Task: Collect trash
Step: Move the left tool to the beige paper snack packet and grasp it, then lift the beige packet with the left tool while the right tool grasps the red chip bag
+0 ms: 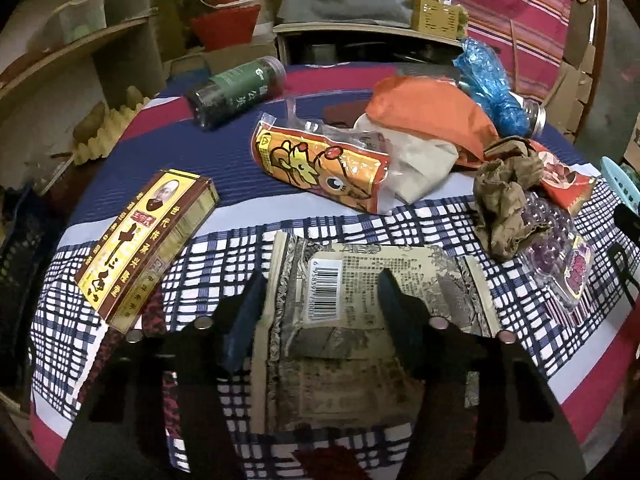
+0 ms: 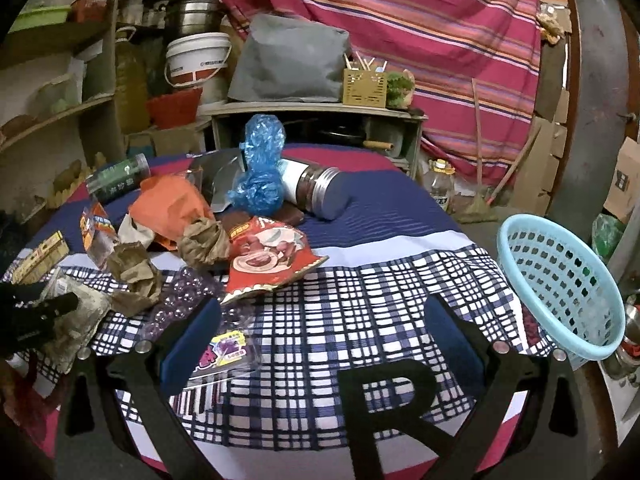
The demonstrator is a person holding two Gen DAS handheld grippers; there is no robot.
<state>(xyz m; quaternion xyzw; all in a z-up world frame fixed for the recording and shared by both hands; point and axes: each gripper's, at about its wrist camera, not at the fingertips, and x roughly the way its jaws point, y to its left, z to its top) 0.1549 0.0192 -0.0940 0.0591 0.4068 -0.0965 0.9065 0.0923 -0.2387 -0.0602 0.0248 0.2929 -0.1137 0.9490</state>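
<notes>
A worn brown paper packet [image 1: 344,292] with a barcode label lies flat on the checked tablecloth [image 1: 224,256]. My left gripper [image 1: 320,308] straddles the packet's left part, jaws half apart. Its left pad [image 1: 244,320] is at the packet's left edge and its right pad [image 1: 394,312] lies over the middle; the paper between them is not bunched. My right gripper [image 2: 324,308] hovers open over bare cloth, with a clear packet with a purple label [image 2: 224,354] beside its left finger. The left gripper [image 2: 40,314] shows at that view's left edge. A light blue basket [image 2: 560,280] stands at the table's right.
More litter lies on the table: a yellow-brown carton [image 1: 140,244], an orange mouse-print bag [image 1: 320,168], crumpled brown paper [image 1: 504,208], a red snack wrapper [image 2: 268,264], a blue plastic bag [image 2: 260,160], a dark green-labelled jar [image 1: 236,88] and orange paper [image 1: 432,112]. Shelves and a bucket stand behind.
</notes>
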